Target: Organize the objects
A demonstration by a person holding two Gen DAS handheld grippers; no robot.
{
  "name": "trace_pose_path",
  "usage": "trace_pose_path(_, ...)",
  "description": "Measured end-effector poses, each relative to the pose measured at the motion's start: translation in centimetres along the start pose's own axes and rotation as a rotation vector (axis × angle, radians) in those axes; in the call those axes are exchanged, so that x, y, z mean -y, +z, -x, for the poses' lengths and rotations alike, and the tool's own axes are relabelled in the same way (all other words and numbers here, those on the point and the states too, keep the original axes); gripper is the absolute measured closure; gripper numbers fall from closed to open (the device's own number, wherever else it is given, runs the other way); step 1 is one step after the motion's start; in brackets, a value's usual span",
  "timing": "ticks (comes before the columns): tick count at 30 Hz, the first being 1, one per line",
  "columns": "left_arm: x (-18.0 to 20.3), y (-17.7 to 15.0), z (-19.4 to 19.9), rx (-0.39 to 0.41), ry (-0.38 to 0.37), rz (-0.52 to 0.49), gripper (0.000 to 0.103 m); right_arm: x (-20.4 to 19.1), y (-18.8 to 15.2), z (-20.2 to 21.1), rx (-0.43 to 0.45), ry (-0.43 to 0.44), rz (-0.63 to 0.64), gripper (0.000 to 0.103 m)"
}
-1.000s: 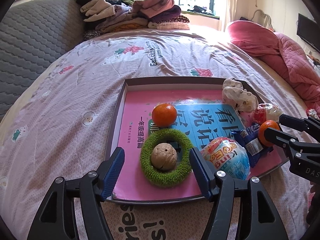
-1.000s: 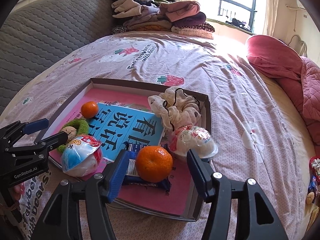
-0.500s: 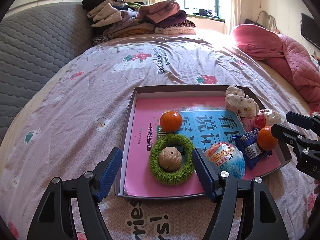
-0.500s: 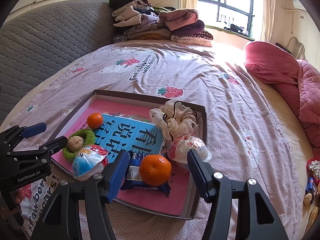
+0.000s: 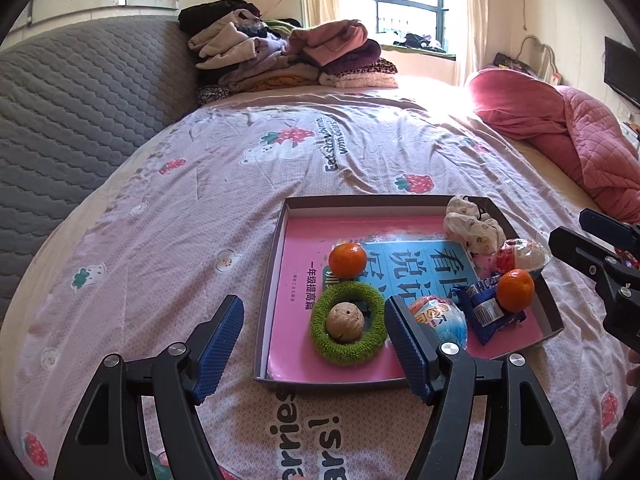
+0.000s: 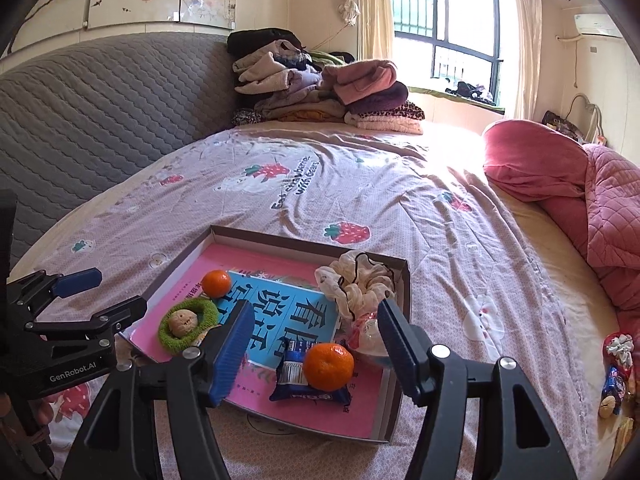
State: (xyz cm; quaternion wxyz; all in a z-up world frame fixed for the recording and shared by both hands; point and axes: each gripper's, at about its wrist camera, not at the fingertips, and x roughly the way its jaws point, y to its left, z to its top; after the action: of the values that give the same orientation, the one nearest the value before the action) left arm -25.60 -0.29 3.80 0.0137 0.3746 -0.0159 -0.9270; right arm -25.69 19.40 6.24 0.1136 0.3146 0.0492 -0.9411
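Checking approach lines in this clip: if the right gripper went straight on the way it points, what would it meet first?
Probably the orange mandarin lying on the blue snack wrapper in the shallow cardboard tray. It sits between the open right gripper fingers; depth is unclear.

In the right wrist view the blue finger pad point(image 6: 234, 350) of the near gripper covers the round blue-and-white wrapped toy egg point(image 5: 440, 320) almost wholly, and the other pad hides the near side of the clear plastic-wrapped red-and-white ball point(image 6: 366, 330). The pink book point(image 5: 296, 280) with the blue cover panel lies under everything in the shallow brown cardboard tray point(image 5: 276, 248), so much of its print is covered. At the far right edge small wrapped items point(image 6: 616, 380) on the bed are cut off and too small to identify.
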Motion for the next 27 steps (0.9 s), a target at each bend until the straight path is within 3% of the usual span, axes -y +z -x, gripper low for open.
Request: trace_pose_path(27,-0.4,-2.5,8.4,0.113,-0.009,0.011,0.029,-0.9,-1.6,8.3,0.129,0.022,-0.074,0.036)
